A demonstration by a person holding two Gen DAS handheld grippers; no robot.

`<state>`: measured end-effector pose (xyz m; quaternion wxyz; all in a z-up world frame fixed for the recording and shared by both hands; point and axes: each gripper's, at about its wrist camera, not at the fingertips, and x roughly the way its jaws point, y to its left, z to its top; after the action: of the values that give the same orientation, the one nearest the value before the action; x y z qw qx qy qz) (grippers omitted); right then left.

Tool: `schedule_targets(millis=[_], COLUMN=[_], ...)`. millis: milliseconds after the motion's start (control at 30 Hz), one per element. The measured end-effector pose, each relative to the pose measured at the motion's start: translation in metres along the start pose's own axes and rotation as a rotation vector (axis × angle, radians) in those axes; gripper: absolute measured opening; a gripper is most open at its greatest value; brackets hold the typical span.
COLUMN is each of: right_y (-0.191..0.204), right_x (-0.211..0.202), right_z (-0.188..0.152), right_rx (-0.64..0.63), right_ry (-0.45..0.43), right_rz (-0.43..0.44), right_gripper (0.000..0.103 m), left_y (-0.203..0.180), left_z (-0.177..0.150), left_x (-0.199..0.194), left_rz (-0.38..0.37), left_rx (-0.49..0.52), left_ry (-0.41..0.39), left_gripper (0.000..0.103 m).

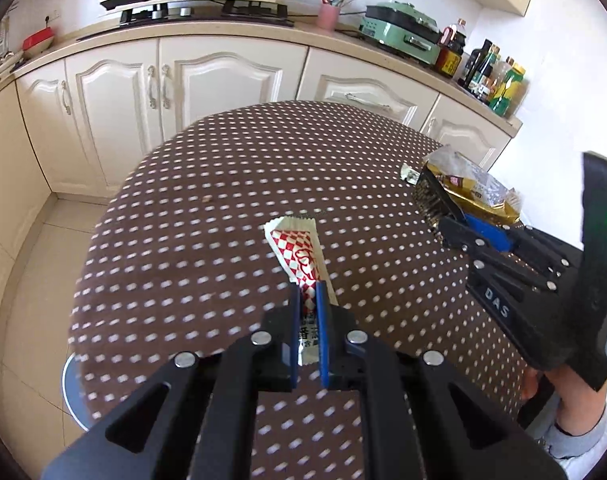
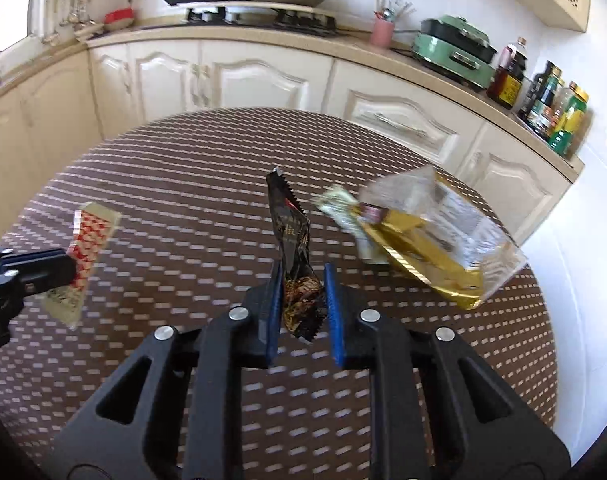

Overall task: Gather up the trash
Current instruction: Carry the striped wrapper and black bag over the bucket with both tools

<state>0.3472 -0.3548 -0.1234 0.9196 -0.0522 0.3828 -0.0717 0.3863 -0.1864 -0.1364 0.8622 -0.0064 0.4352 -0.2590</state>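
Trash collection is under way at a dotted kitchen table (image 1: pixel 183 240): the left gripper (image 1: pixel 308 300) pinches a red-checked wrapper (image 1: pixel 299 248), the right gripper (image 2: pixel 303 284) clamps a black wrapper (image 2: pixel 293 240). A gold bag (image 2: pixel 423 248) and 1 pale wrapper (image 2: pixel 339 204) remain beside it, uncollected.
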Motion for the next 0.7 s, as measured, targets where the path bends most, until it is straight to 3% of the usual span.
schedule_targets(millis=[133,333,700], right_y=[0.035,0.121,0.312], right_x=[-0.018,-0.046,-0.050], right_z=[0.004,0.023,0.035], right_rx=[-0.016,-0.088,-0.244], right_ry=[-0.027,-0.076,-0.065], right_rz=[0.072,0.211,0.456], right_gripper=[0.019,0.018,0.018], left_y=[0.029,0.099,0.254], left_z=[-0.008,-0.027,-0.097], left_x=[-0.022,-0.067,-0.131], left_rz=[-0.002,0.035,0.232], left_rx=[-0.034,-0.116,-0.309], left_ry=[-0.026,-0.085,-0.136], left_gripper=[0.007,0.007,0.007])
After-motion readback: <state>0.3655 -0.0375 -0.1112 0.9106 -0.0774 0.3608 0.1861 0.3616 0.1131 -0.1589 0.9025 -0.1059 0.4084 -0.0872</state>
